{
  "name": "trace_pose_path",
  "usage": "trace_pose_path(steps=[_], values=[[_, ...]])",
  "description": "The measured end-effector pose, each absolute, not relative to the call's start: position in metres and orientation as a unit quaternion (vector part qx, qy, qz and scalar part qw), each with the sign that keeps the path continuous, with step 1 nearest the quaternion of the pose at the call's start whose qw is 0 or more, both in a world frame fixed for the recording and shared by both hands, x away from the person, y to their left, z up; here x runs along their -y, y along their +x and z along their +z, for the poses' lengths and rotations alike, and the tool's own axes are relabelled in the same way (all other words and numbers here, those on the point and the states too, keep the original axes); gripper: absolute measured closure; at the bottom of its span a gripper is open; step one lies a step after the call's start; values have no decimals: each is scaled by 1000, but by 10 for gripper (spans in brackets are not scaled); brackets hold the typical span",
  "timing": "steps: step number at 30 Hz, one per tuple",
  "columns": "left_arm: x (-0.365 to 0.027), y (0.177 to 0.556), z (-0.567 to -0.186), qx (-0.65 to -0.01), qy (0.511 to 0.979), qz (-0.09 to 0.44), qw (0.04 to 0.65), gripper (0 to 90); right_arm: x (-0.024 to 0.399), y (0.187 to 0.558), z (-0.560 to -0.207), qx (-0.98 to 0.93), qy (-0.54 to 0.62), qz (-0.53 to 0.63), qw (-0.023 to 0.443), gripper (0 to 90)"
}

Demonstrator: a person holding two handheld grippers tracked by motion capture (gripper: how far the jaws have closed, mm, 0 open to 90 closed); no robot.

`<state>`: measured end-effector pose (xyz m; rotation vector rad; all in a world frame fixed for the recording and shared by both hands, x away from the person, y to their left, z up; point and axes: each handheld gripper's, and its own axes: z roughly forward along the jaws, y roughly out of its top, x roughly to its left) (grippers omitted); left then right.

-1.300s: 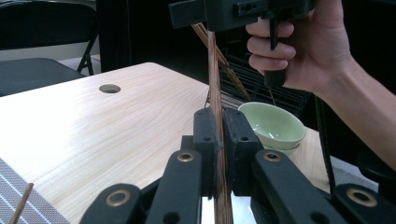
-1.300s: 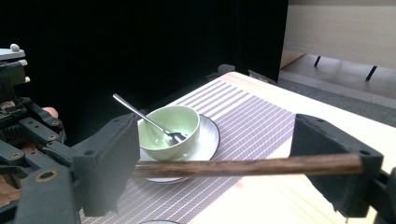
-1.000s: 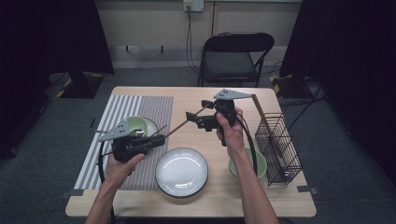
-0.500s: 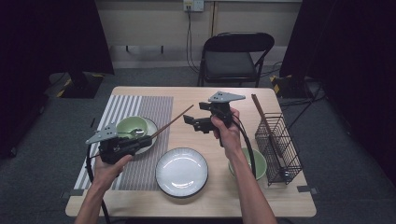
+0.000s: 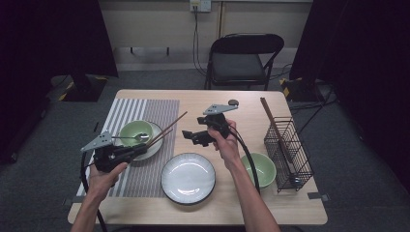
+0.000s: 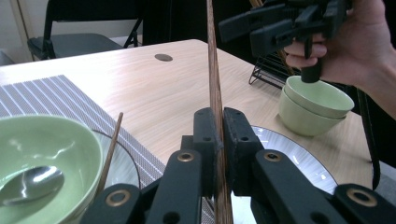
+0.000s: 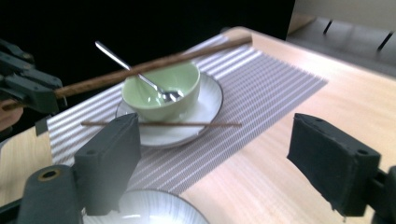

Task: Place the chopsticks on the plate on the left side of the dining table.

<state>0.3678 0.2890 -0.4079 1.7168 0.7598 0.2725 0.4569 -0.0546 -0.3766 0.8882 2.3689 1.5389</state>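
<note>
The left gripper (image 5: 126, 153) pinched one chopstick (image 5: 167, 128) over the counter (image 5: 241, 111); its mate (image 7: 161, 124) apparently remained on the saucer (image 7: 205, 109), ahead of the right gripper's (image 5: 192, 137) spread, empty jaws.

Taking the wire basket (image 5: 289, 150) as landmark: one chopstick (image 5: 275, 128) stands in it, and two more lie far to its left, one raised (image 5: 167, 129), one across a saucer (image 7: 161, 124). Two green bowls: one (image 5: 261, 169) just beside the basket, one (image 5: 135, 133) far left. One spoon (image 5: 133, 137), one white plate (image 5: 188, 178), one striped mat (image 5: 145, 111).
</note>
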Motion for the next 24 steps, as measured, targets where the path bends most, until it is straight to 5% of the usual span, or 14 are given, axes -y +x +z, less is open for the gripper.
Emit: trace_pose_path(steps=[24], values=[[-304, 378, -448, -356, 777, 114, 506, 845, 53, 477, -443, -816, 339, 459, 90, 187]])
